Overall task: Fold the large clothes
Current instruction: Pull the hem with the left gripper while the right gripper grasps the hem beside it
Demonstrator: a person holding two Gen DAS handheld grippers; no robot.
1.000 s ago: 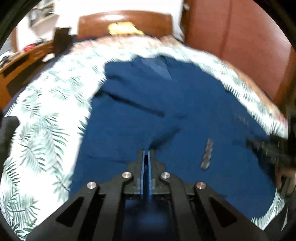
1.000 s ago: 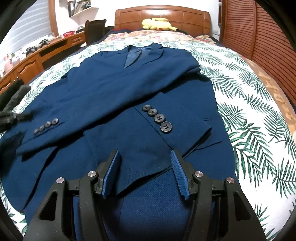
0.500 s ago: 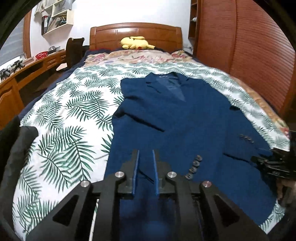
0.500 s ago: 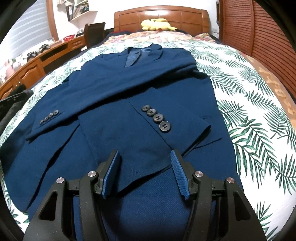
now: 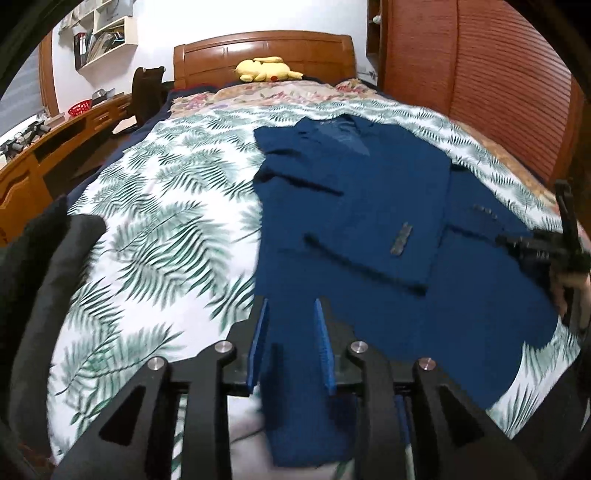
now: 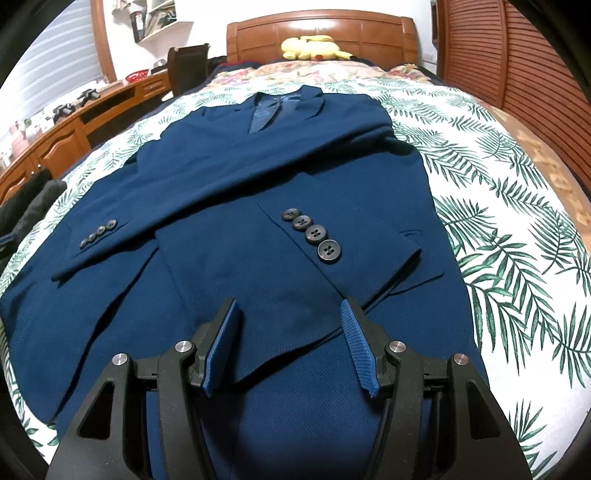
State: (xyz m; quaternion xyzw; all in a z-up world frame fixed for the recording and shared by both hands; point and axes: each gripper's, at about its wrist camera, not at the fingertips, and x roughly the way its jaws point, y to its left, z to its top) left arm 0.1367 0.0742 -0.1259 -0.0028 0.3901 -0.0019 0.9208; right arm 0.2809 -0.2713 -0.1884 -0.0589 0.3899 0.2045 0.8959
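The bed (image 6: 517, 177), spread with a palm-leaf print cover, carries the navy jacket (image 6: 258, 170) lying flat, collar toward the wooden headboard (image 6: 317, 29). Both sleeves are crossed over the chest, so the sleeve fold appears complete; the next move probably calls for gripping the hem and doubling the body. The weave is matte and fine-textured, with four dark round cuff buttons (image 6: 312, 235). The left gripper (image 5: 291, 328) is opening, clasping nothing. The right gripper (image 6: 291, 332) stands released, spread above the cloth.

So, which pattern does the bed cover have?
Green palm leaves on white; the bed cover shows best in the right wrist view.
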